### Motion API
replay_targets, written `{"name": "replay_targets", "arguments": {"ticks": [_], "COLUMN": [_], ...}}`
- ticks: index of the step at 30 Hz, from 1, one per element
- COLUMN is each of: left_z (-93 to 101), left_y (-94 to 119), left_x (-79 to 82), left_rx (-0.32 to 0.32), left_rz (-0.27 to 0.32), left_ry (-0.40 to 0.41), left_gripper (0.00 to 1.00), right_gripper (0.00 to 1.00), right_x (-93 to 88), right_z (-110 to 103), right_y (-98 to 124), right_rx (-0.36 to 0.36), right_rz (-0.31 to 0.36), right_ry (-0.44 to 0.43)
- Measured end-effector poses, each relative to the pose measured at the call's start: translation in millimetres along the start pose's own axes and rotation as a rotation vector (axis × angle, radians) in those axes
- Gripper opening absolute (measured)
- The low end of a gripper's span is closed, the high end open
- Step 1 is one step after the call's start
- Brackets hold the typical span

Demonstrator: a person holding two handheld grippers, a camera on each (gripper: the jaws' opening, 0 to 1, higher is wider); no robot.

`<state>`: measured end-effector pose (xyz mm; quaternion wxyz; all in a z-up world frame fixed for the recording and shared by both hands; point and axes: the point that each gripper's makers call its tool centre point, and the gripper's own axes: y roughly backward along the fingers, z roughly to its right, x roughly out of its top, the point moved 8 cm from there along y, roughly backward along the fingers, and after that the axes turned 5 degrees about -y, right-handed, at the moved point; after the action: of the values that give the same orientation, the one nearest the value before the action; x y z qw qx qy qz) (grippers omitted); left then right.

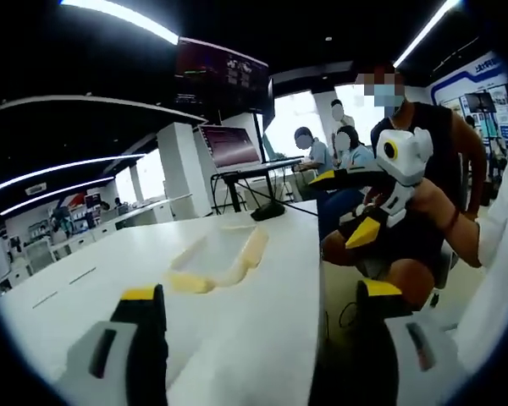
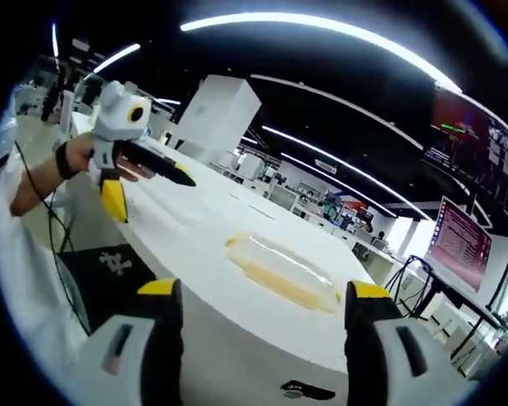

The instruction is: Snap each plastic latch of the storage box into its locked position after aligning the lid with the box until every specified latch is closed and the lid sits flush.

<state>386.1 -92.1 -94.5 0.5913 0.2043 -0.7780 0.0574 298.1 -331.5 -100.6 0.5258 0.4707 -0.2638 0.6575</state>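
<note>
White table [image 1: 262, 279] runs bare around the clear storage box [image 2: 284, 271] (yellow latches), well ahead of my left claw [image 1: 262, 317] and right claw [image 2: 262, 317], both spread, gripping nothing.

We count one storage box [image 1: 223, 258] with yellow latches on one white table [image 1: 110, 279], two grippers, left gripper [image 1: 262, 326] and right gripper [image 2: 258, 326], both spread and empty, two screens [image 1: 229, 110], and three seated people [image 1: 334, 148] behind.

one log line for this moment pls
stage: approach | storage box on white table, untouched | left gripper open | right gripper open
</note>
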Motion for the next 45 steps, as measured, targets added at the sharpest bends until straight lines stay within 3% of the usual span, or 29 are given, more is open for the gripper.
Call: {"name": "replay_targets", "arguments": {"ticks": [3,12,19,27,28,30,31,33,36,45], "left_z": [-3.3,-6.8,-0.3,8.7,9.0,10.5,11.7,15.0,15.0,11.1], "left_y": [-1,-4,-9,-11,-11,-10,-10,-10,-10,-14], "left_x": [2.8,5.8,12.5,24.6,24.9,29.0,31.2,35.2,38.5,38.3], "left_rx": [0.005,0.017,0.05,0.029,0.013,0.011,0.015,0.014,0.014,0.072], "left_rz": [-0.001,-0.071,-0.198,-0.218,-0.25,-0.259,-0.265,-0.259,-0.25,-0.337], "left_ry": [-0.013,-0.094,-0.36,-0.494,-0.526,-0.58,-0.618,-0.625,-0.663,-0.755], "left_gripper": [0.92,0.91,0.9,0.87,0.87,0.85,0.85,0.85,0.85,0.84], "right_gripper": [0.77,0.75,0.74,0.71,0.68,0.62,0.63,0.66,0.67,0.69], "right_x": [1.7,7.6,12.3,14.1,14.8,16.8,18.1,15.6,14.8,15.0], "right_z": [2,5,7,7,8,12,12,17,20,22], "right_y": [-4,-13,-11,-11,-11,-11,-12,-12,-12,-9], "right_rx": [0.008,0.047,0.032,0.07,0.07,0.061,0.088,0.063,0.031,0.044], "right_rz": [-0.011,-0.078,-0.125,-0.143,-0.135,-0.102,-0.088,-0.126,-0.16,-0.234], "right_ry": [0.014,0.167,0.317,0.431,0.44,0.443,0.494,0.482,0.53,0.659]}}
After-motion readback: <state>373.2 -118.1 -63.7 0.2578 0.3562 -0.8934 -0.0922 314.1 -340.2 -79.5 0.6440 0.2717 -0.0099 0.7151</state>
